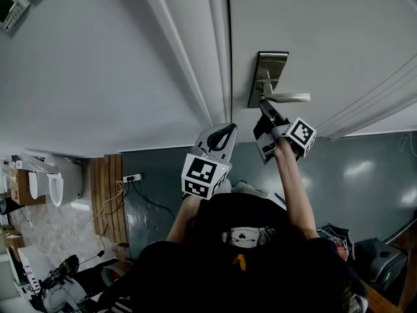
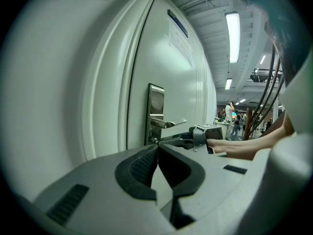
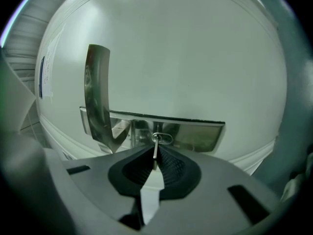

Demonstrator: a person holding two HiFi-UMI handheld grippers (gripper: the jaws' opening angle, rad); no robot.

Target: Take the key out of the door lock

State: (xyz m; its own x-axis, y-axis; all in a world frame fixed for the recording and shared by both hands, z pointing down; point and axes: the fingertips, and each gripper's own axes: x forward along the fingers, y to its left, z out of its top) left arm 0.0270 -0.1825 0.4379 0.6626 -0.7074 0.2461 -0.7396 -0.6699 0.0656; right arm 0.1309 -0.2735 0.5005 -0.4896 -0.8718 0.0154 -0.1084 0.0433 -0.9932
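Note:
A steel lock plate (image 1: pixel 266 77) with a lever handle (image 1: pixel 290 98) sits on the white door (image 1: pixel 326 25). Below the lever, the key (image 3: pixel 154 152) stands edge-on in the keyhole (image 3: pixel 162 139), a thin metal blade. My right gripper (image 3: pixel 154 156) is shut on the key, its dark pads pressed to both faces. In the head view the right gripper (image 1: pixel 264 107) reaches up to the plate. My left gripper (image 1: pixel 228 131) hangs beside the door frame, away from the lock, jaws shut and empty. In the left gripper view, its jaw tips (image 2: pixel 157 145) meet, with the lock plate (image 2: pixel 156 106) beyond.
A white door frame (image 1: pixel 195 51) runs left of the door, with a plain wall (image 1: pixel 85 77) beyond it. On the grey floor lie a power strip (image 1: pixel 132 177) and a wooden panel (image 1: pixel 107 194). The person's forearm (image 2: pixel 249 145) crosses the left gripper view.

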